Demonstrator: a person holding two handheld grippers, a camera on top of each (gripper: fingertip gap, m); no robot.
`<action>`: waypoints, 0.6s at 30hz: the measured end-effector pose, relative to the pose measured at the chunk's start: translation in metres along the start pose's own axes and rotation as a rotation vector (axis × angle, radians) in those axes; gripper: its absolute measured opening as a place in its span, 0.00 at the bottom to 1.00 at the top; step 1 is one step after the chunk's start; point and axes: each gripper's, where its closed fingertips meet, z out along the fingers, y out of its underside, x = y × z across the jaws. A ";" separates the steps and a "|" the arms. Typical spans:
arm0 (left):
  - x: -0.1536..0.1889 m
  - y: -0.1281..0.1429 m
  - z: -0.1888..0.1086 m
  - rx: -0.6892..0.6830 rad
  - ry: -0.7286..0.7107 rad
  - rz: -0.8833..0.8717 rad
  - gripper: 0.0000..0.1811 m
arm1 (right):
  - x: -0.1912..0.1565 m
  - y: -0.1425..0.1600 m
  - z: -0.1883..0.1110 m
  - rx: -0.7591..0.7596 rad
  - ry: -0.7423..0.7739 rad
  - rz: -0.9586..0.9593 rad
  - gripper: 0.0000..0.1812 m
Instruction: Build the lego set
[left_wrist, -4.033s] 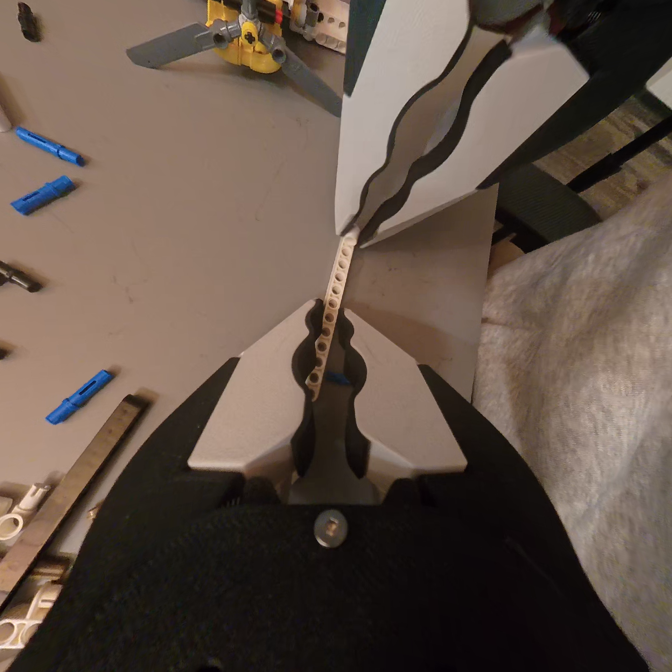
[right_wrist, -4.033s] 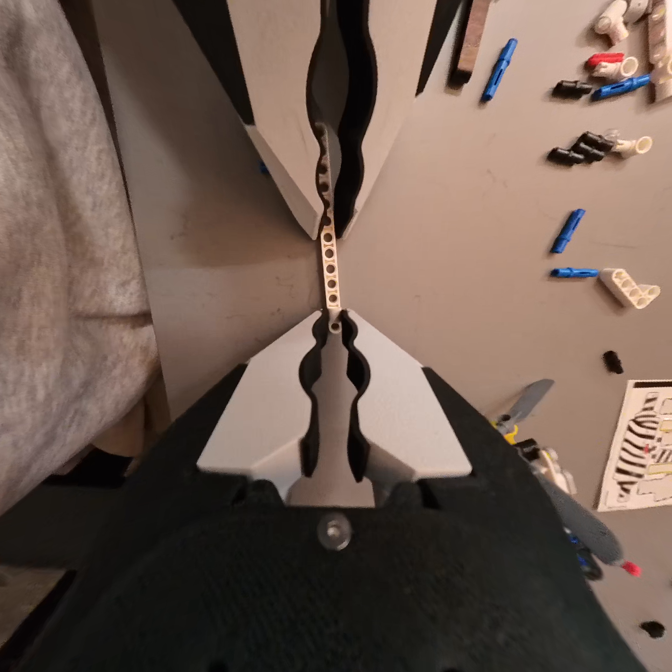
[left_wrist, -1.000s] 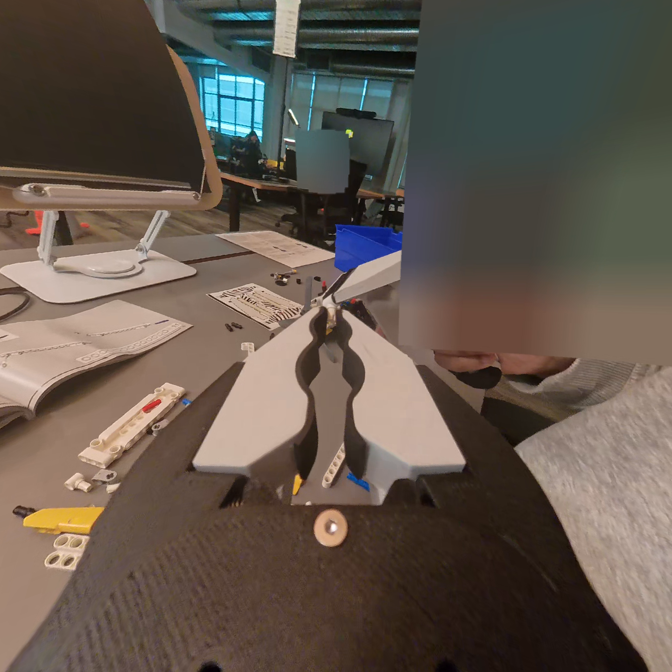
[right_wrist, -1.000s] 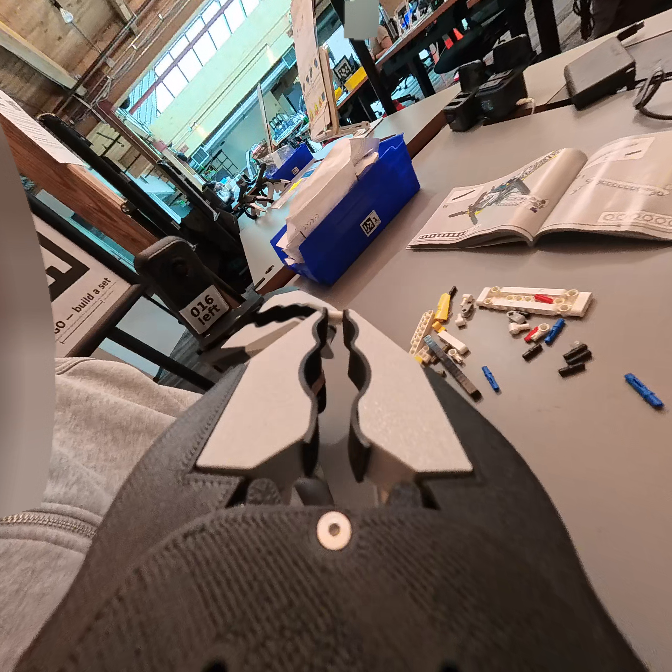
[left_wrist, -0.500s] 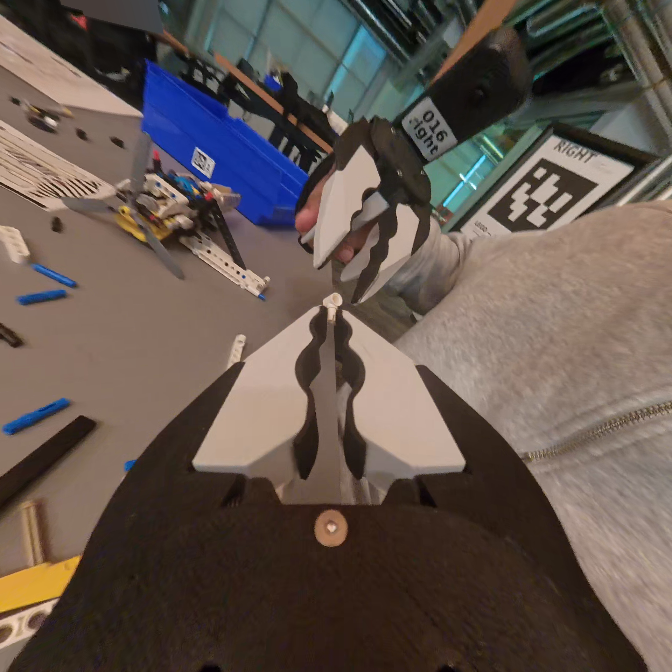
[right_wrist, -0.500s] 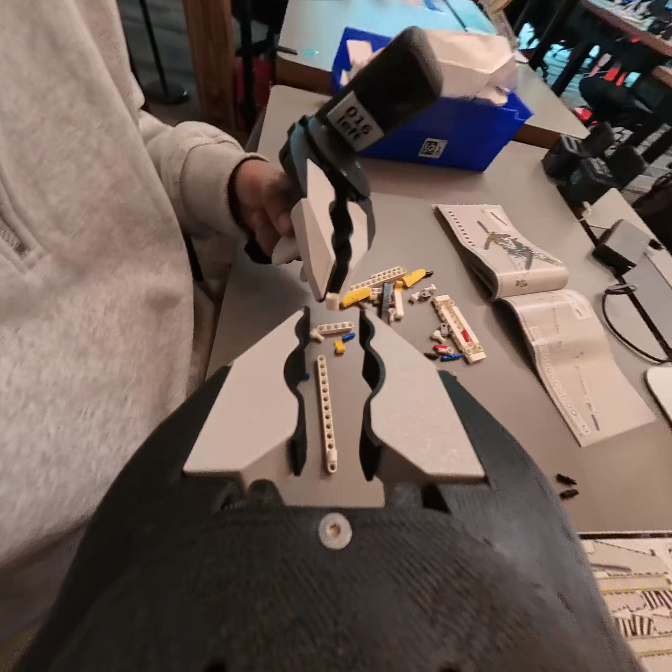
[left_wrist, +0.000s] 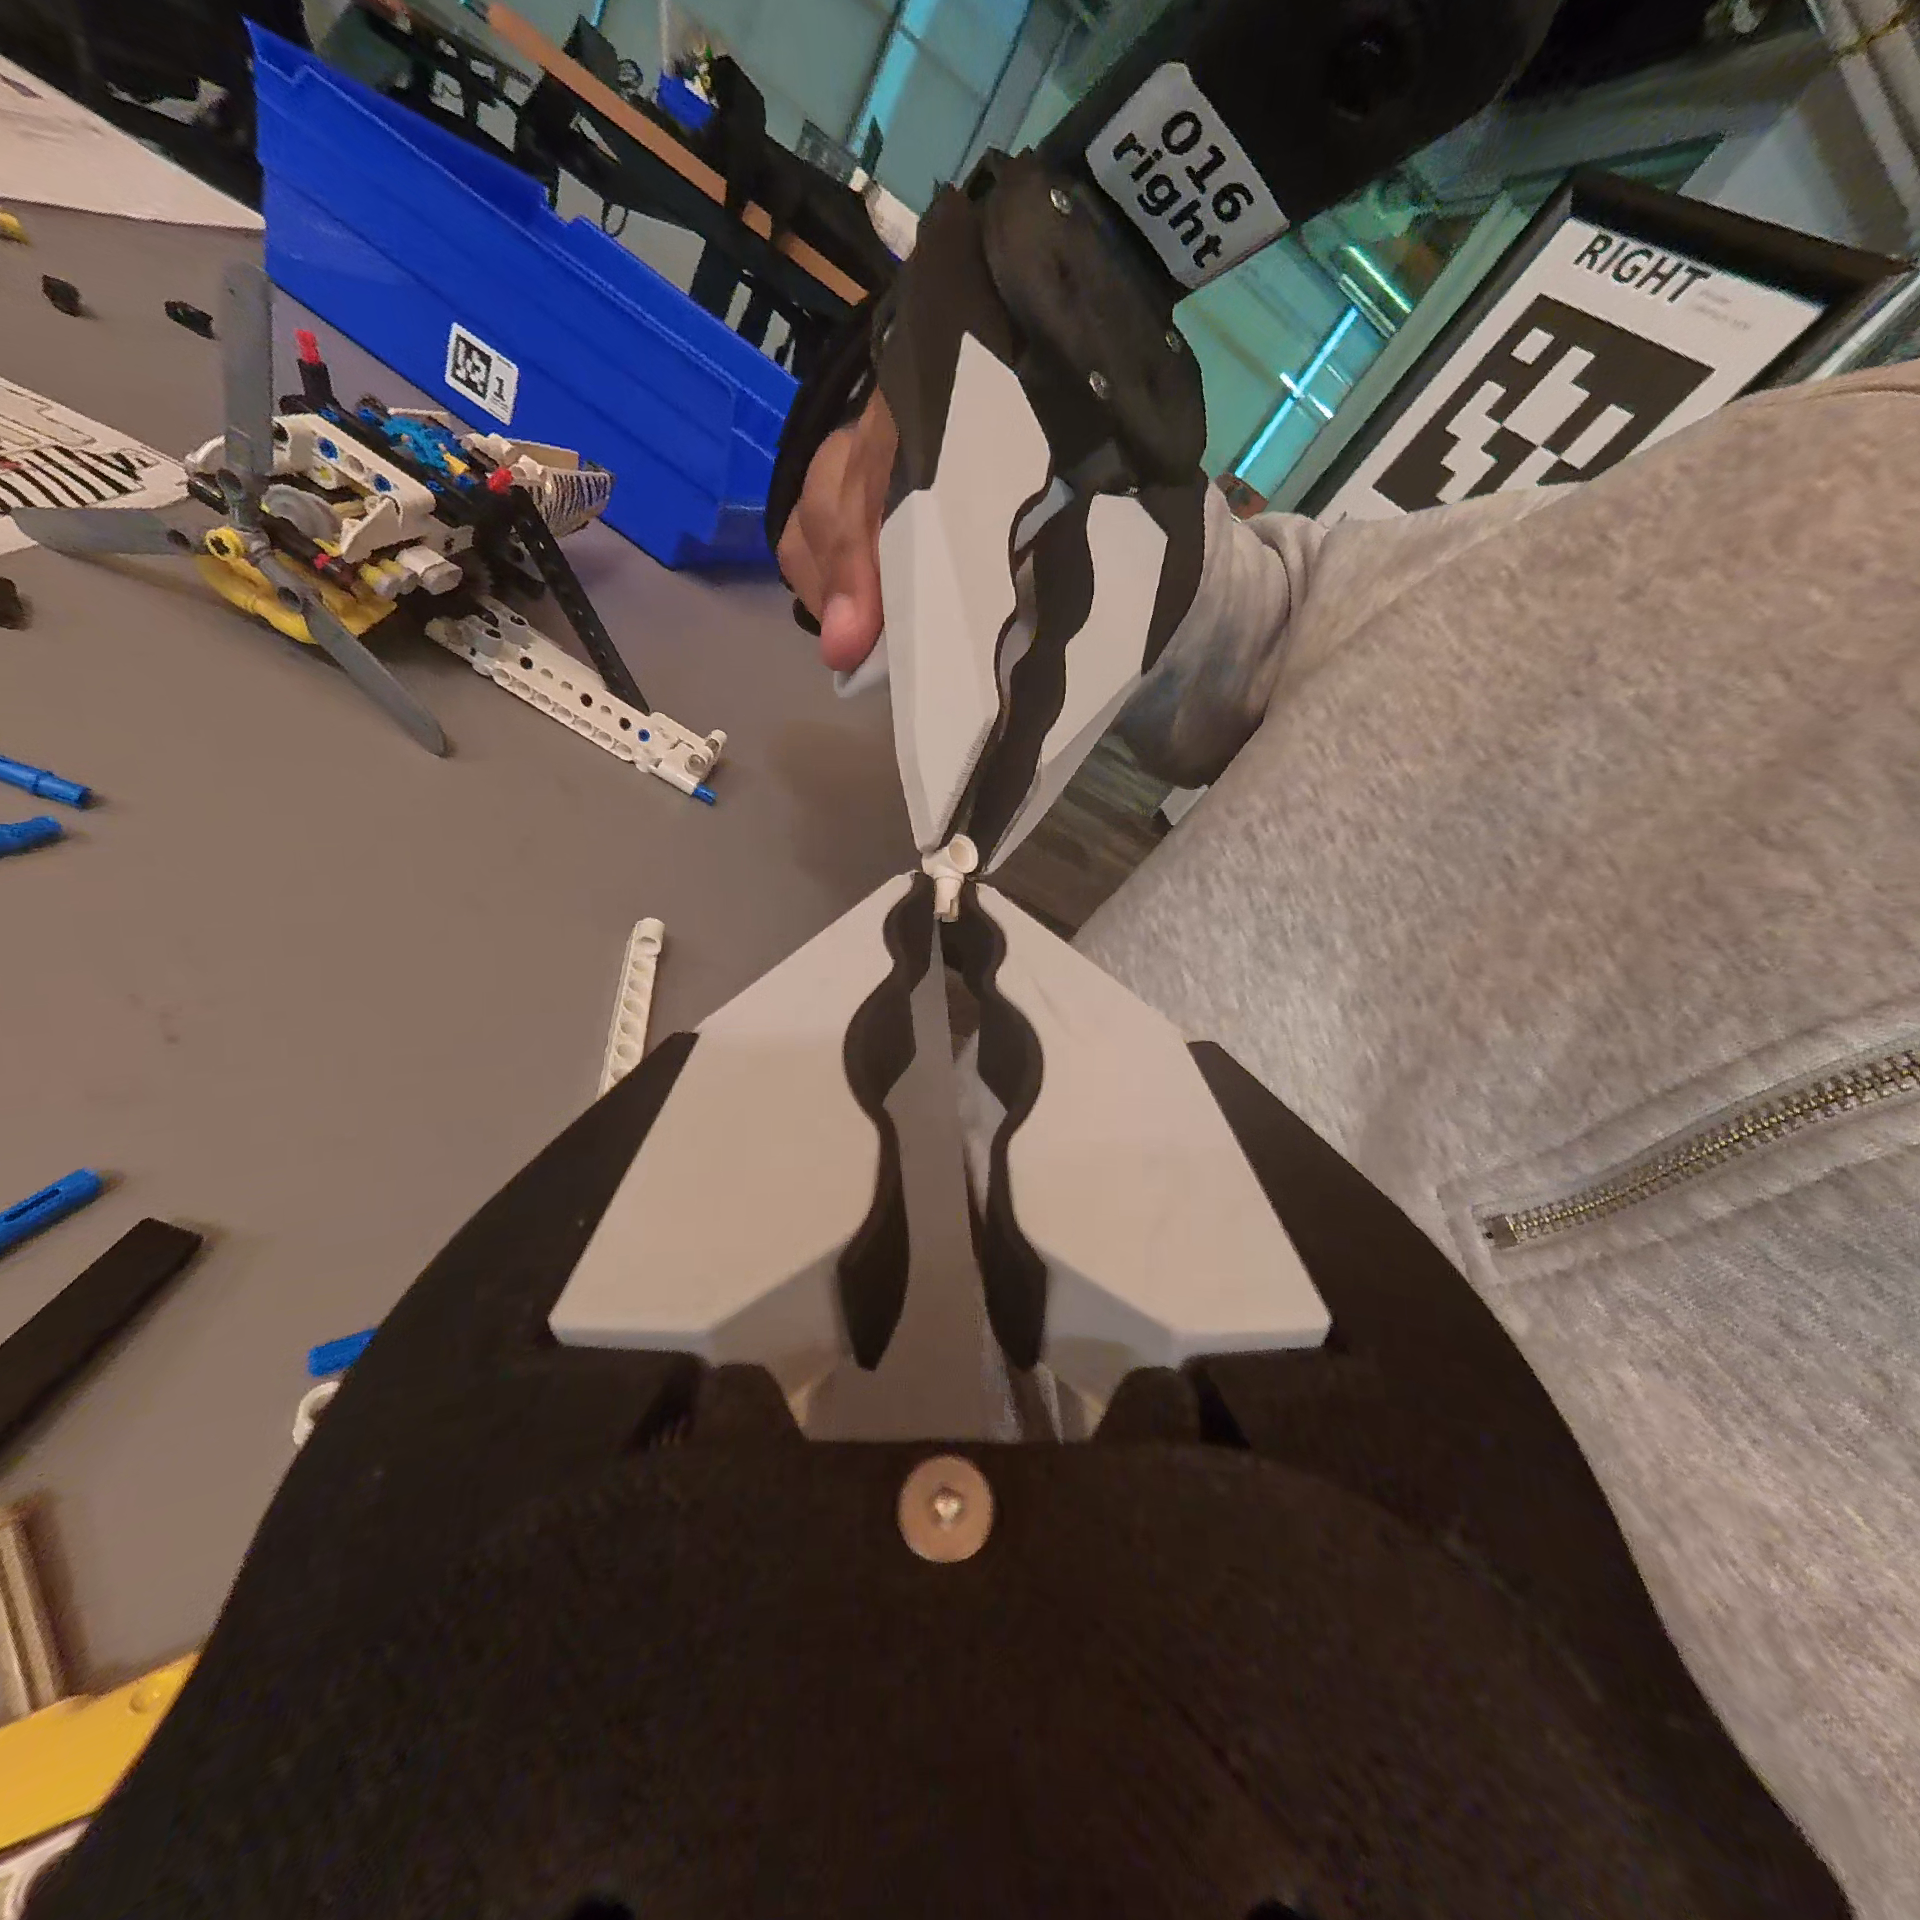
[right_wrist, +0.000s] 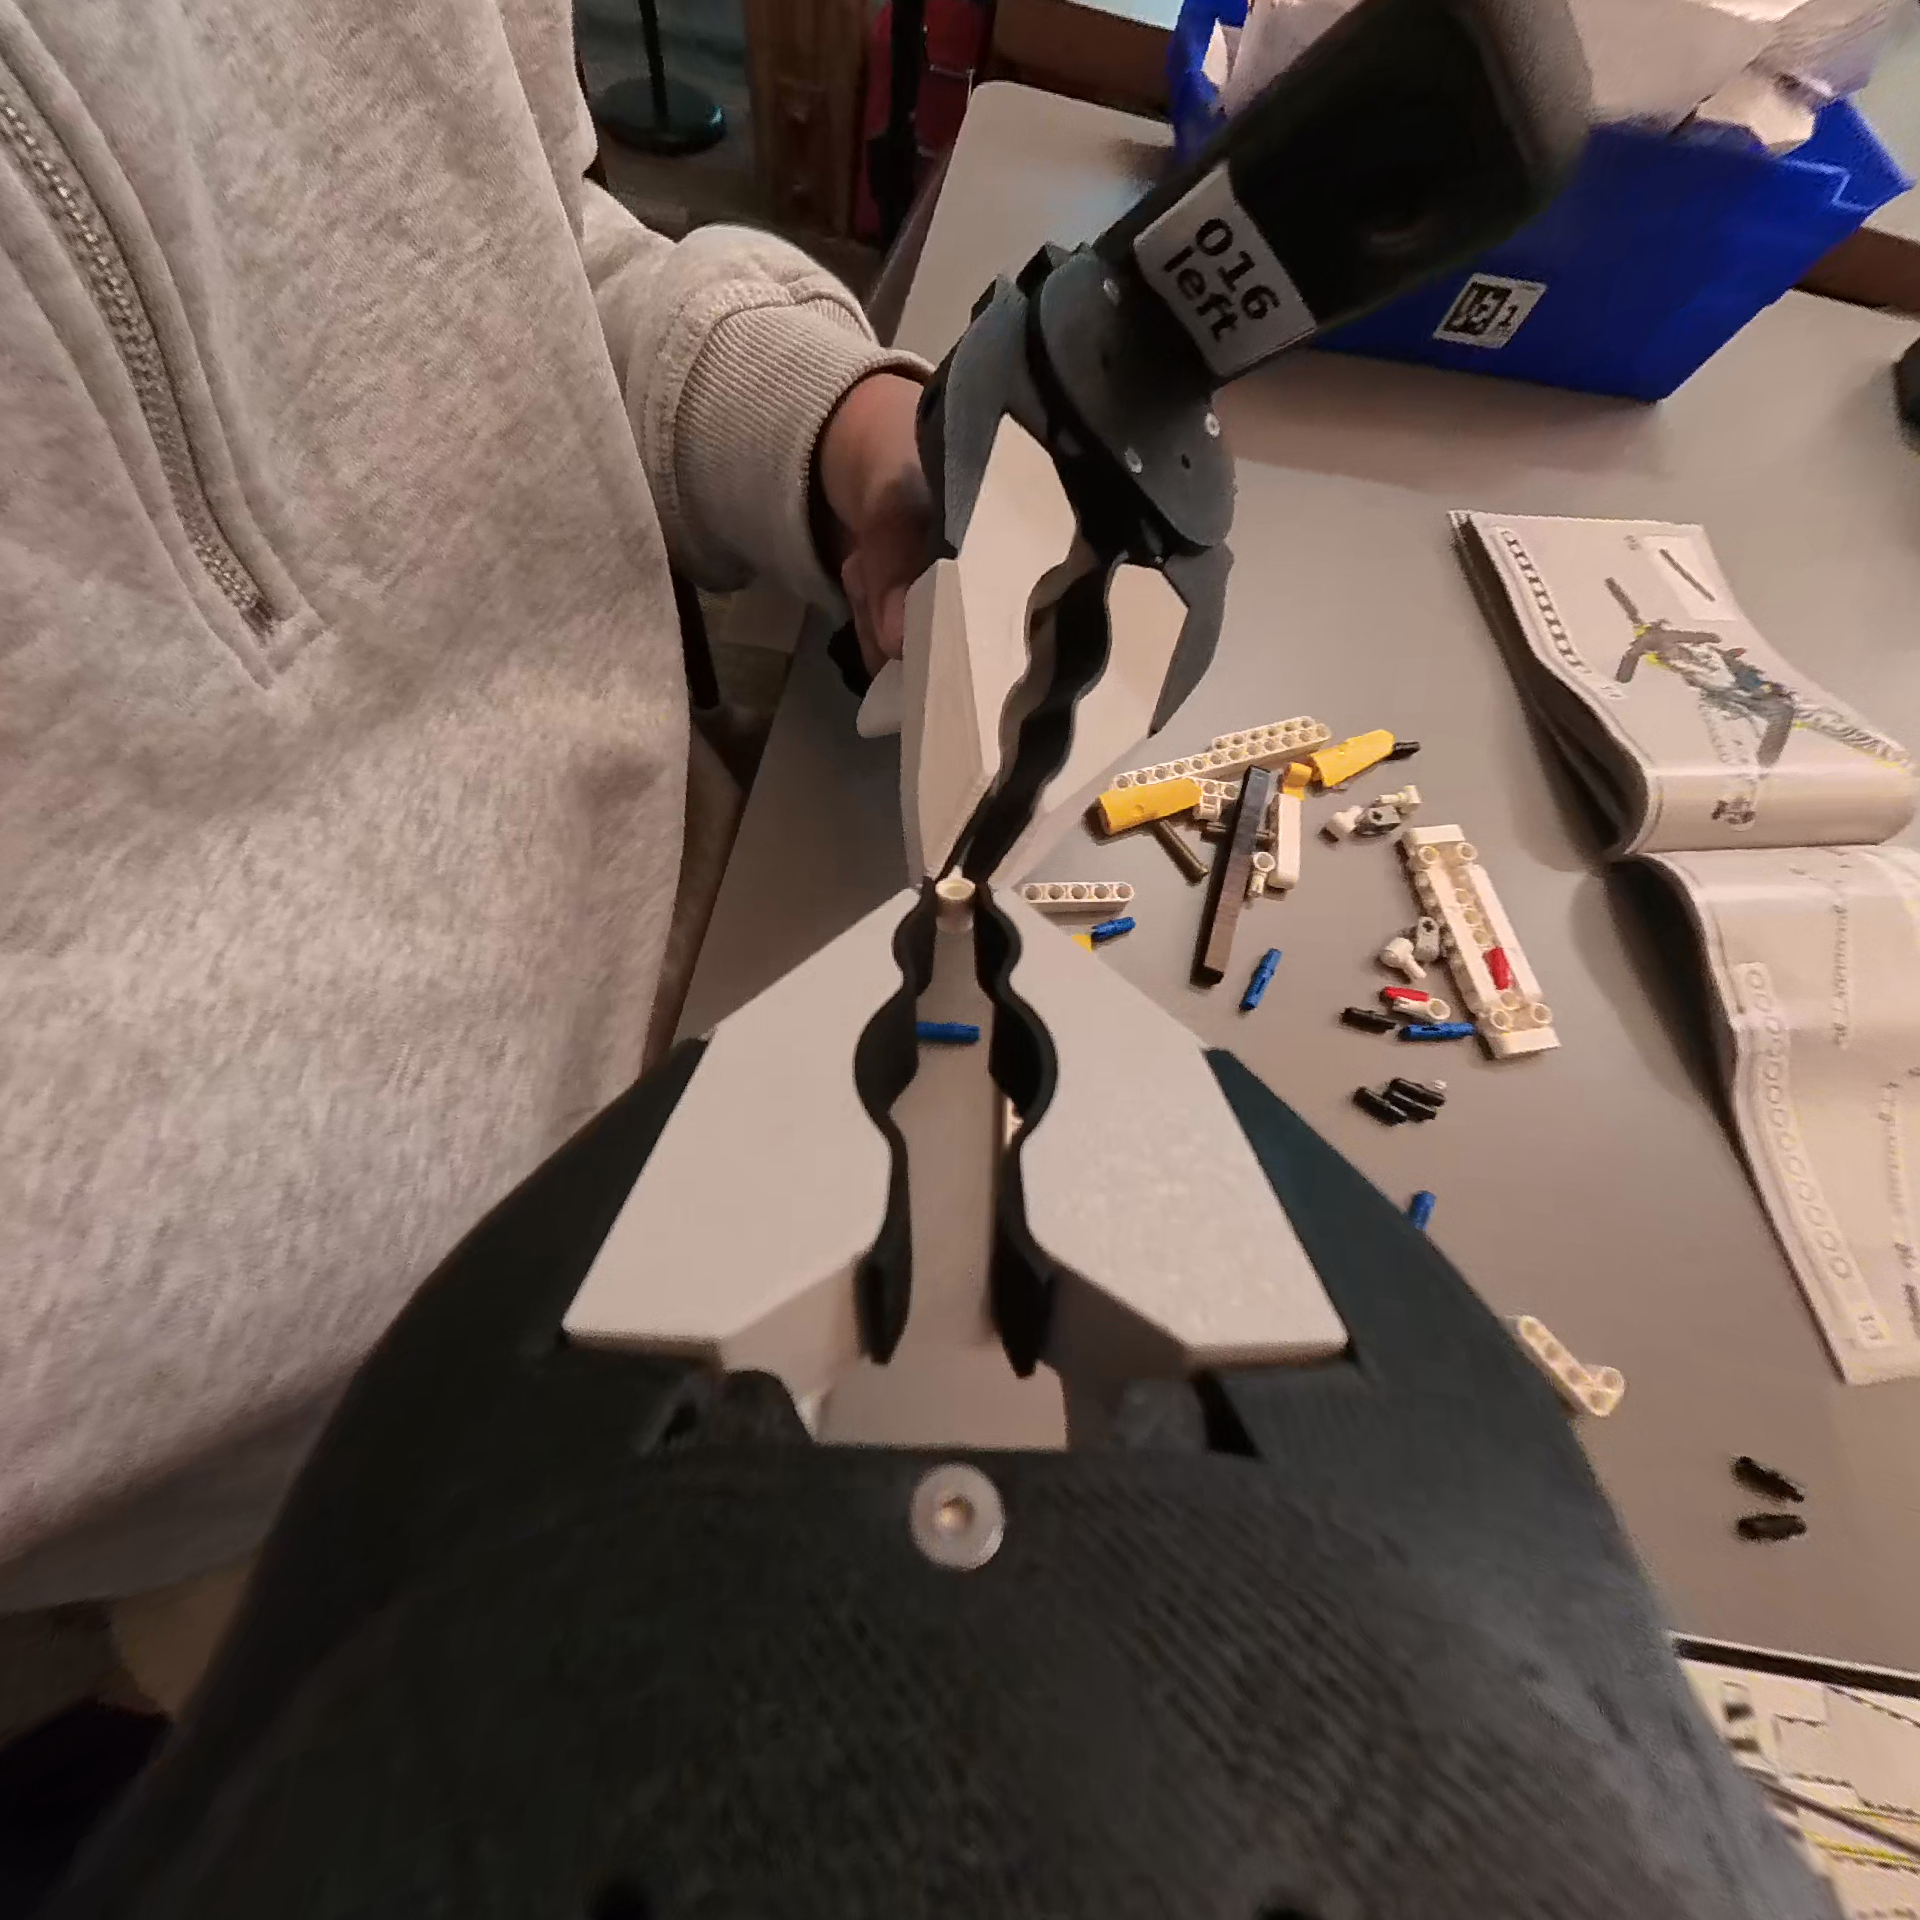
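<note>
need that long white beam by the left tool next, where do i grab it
Grip the long white beam across its narrow width, near mid-length, coming down from above and pinching its two long sides. It lies flat on the table with its holes facing up, so only those thin sides likely offer a hold.

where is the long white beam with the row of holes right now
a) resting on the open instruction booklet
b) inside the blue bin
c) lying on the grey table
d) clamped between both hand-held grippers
c: the long white beam lies flat on the grey table, while the left hand-held gripper and right hand-held gripper meet at a small white connector.
</note>
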 end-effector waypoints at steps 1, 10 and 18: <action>-0.002 -0.003 0.000 0.017 -0.021 0.002 0.01 | 0.002 0.000 -0.001 -0.002 0.008 0.017 0.03; -0.061 0.030 0.004 -0.207 -0.482 0.136 0.22 | 0.043 0.079 -0.023 -0.451 0.204 0.280 0.03; -0.072 0.049 0.010 -0.319 -0.552 0.113 0.17 | 0.021 0.108 -0.001 -0.771 0.090 0.218 0.03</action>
